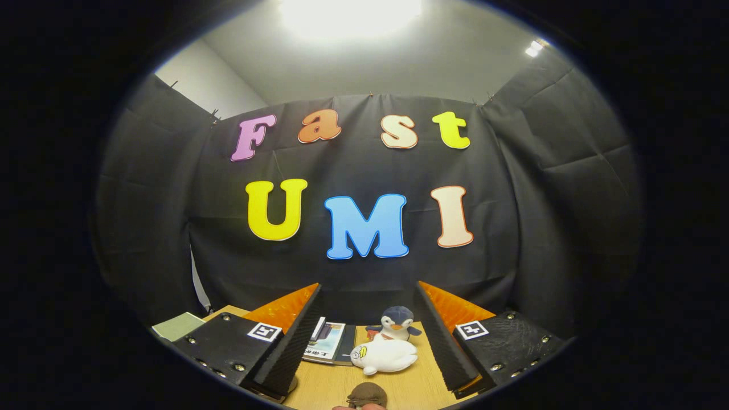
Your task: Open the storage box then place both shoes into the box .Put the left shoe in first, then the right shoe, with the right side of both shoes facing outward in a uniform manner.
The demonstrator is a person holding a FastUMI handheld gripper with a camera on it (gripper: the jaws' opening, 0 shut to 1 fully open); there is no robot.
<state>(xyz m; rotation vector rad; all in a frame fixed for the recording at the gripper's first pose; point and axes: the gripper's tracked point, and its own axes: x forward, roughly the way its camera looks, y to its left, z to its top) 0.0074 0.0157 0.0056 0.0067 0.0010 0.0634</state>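
Here the gripper (pixel 364 341) is held level with its fingers spread wide and nothing between them; it is aimed at the booth wall more than at the table (pixel 336 387). Neither the storage box nor either shoe can be made out ahead of the fingers, so where the task's things lie cannot be told.

The chief risk is judged to be a blind descent: with the box unlocated, its lid could be missed or the wrong object seized. Between and just beyond the fingers a white plush toy (pixel 383 356) lies on the wooden top, touched from behind by a plush penguin (pixel 397 323) standing upright. Just beside them, toward the left finger, a book (pixel 327 341) lies flat. A small brown rounded thing (pixel 367 394) sits nearest, below the gap; what it is cannot be told. These could be knocked or dragged if the fingers are lowered straight ahead. A greenish pad (pixel 177 326) rests beyond the left finger.
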